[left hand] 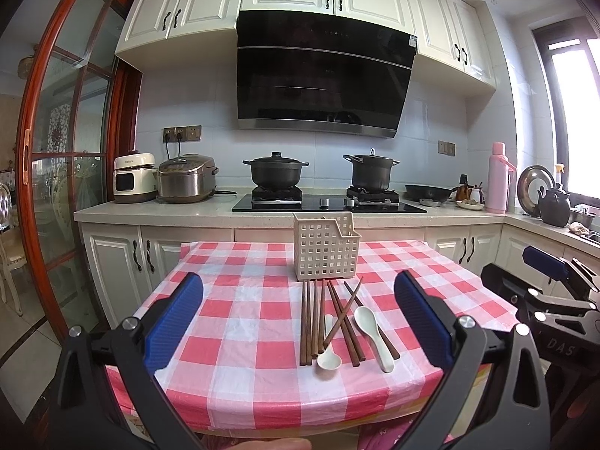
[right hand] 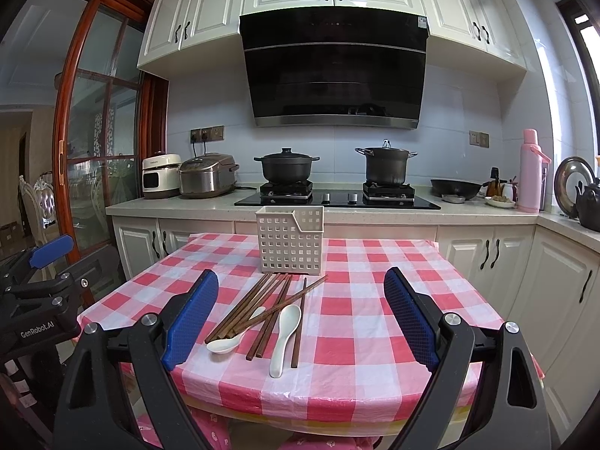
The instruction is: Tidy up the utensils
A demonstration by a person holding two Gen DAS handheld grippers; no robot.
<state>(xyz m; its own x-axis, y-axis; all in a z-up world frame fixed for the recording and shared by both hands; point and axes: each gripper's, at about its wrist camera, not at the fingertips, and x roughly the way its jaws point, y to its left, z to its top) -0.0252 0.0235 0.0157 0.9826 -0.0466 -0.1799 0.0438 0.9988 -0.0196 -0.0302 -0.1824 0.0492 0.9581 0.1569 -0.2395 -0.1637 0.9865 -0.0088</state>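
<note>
While both hover off the near edge of the surface (left hand: pixel 232 382), the left hand-held gripper (left hand: pixel 298 322) and right hand-held gripper (right hand: pixel 300 318) are spread wide, holding nothing. Near that edge two white spoons (right hand: pixel 283 337) lie, bowls nearest. Brown chopsticks (left hand: pixel 313 322) run lengthwise near-to-far, one pair crossed diagonally, far tips touching the white basket (left hand: pixel 324 247), which stands upright mid-surface.

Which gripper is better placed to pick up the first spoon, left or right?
Probably the right gripper: the spoons lie centred between its open jaws. In the left gripper view they lie right of centre.
</note>
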